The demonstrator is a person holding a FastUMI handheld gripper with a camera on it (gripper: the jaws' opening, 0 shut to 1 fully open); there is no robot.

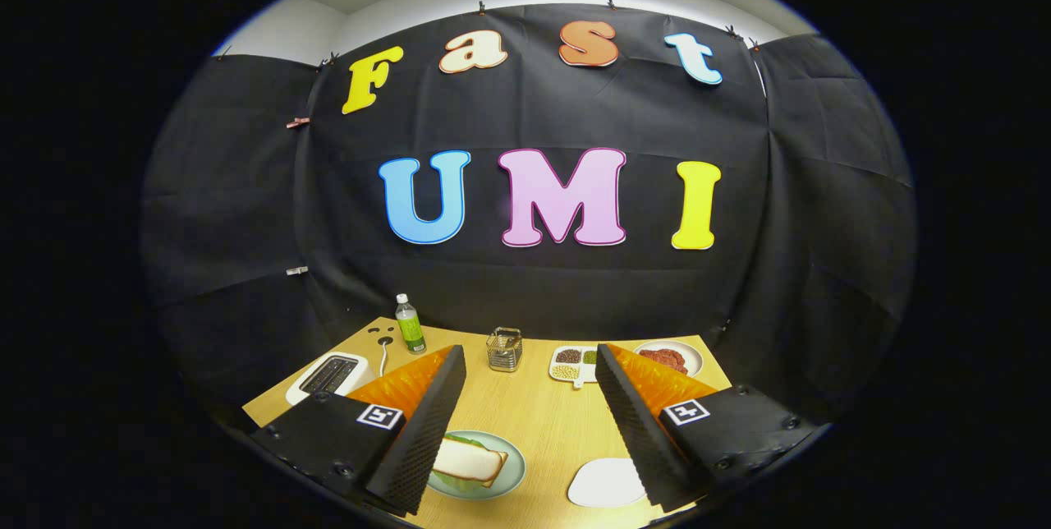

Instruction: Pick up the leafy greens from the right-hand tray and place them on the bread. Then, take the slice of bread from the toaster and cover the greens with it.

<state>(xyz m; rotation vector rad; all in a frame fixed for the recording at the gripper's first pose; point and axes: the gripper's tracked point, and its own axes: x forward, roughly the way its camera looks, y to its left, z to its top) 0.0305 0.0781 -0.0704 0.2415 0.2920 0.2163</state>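
My gripper [530,354] hangs open above the wooden table [550,422], with nothing between its wide-apart fingers. Low between them, close to the left finger, a pale green plate [516,476] carries a slice of bread [470,461]. Leafy greens [462,438] peek out from under the slice. A white toaster [328,375] stands beyond the left finger, its two slots looking dark. A flat white tray [603,484] lies by the right finger, which hides part of it.
At the table's far edge stand a green-labelled bottle [410,324], a small wire basket [504,348], a divided white dish of beans [573,365] and a plate with red food [669,358]. The toaster's cord [383,348] runs behind it.
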